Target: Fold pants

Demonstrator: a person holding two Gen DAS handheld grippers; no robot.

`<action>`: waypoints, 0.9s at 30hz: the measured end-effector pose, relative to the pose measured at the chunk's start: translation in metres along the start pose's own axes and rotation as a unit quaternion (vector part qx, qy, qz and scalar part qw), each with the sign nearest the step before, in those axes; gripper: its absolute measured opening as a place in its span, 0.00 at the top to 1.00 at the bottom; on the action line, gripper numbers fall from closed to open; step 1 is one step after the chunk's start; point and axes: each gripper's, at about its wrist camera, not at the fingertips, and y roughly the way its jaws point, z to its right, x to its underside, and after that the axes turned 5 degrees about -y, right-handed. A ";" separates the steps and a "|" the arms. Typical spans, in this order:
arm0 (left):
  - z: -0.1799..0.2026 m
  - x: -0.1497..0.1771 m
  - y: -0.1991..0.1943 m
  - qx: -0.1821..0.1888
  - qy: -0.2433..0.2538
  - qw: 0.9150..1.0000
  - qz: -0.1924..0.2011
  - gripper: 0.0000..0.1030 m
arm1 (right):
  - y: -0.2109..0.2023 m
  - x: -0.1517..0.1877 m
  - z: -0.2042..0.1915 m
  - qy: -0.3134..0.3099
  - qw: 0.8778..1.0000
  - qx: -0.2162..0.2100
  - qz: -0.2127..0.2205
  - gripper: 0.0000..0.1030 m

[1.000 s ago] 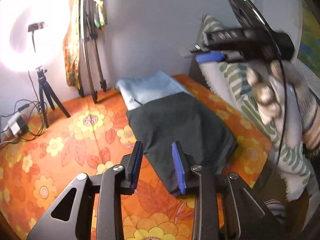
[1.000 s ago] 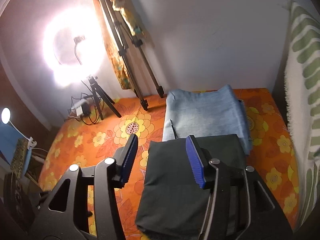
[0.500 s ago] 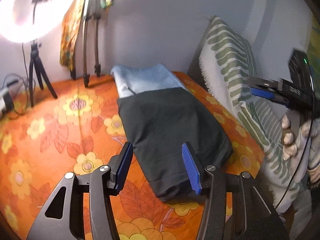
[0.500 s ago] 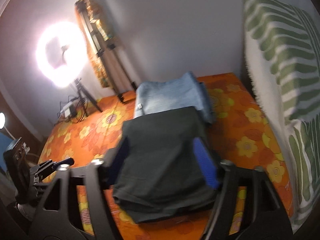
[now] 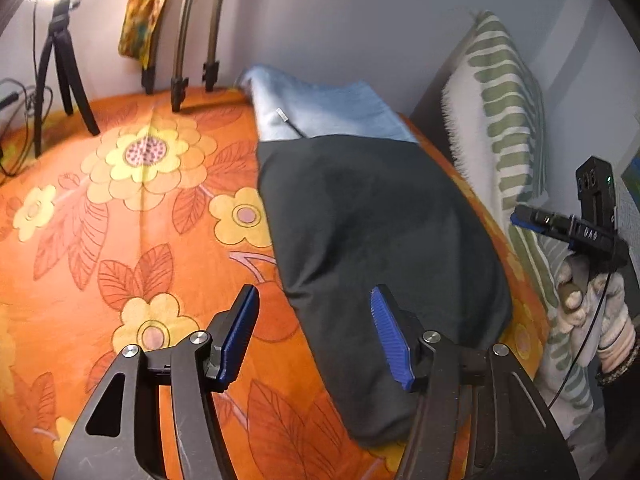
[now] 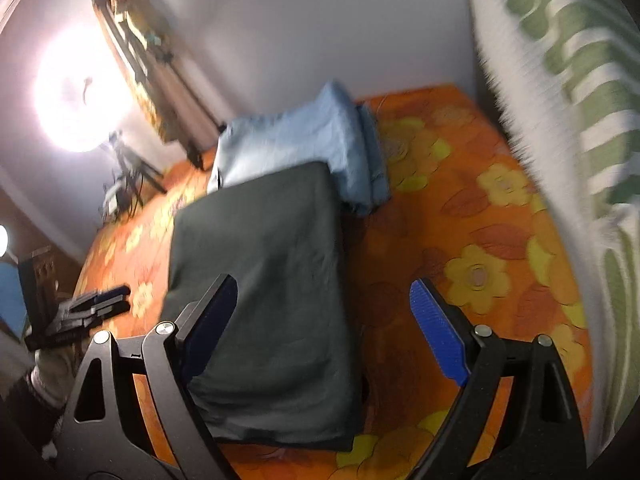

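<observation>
Dark folded pants (image 5: 376,248) lie flat on the orange flowered bed cover (image 5: 120,220); they also show in the right wrist view (image 6: 268,280). Folded light blue pants (image 5: 320,108) lie behind them, partly under their far edge, and show in the right wrist view (image 6: 300,136). My left gripper (image 5: 314,336) is open and empty above the near left edge of the dark pants. My right gripper (image 6: 324,328) is open and empty above their near right part. The right gripper shows in the left wrist view (image 5: 560,228); the left one shows in the right wrist view (image 6: 92,308).
A green striped white cushion (image 5: 508,128) stands along the right side of the bed. A tripod (image 5: 188,32) with flowered cloth and a ring light on a small stand (image 6: 80,84) are at the back left by the wall, with cables (image 5: 16,120).
Both grippers have come down and nearer to the dark pants. Their jaws have opened wider. The right gripper swung from high over the cushion to the bed's right side.
</observation>
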 end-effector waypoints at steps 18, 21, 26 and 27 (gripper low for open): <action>-0.019 -0.017 0.059 0.000 -0.020 0.999 -0.026 0.36 | 0.107 -0.017 0.029 -0.013 0.996 -0.069 -0.052 0.08; -0.021 -0.023 0.062 0.008 -0.026 0.999 -0.018 0.32 | 0.115 -0.018 0.033 -0.011 0.995 -0.084 -0.058 0.06; -0.019 -0.029 0.068 0.021 -0.032 0.999 -0.013 0.31 | 0.117 -0.018 0.032 -0.019 0.993 -0.106 -0.041 0.05; -0.019 -0.031 0.070 0.028 -0.035 0.999 -0.012 0.31 | 0.117 -0.018 0.031 -0.019 0.993 -0.112 -0.038 0.08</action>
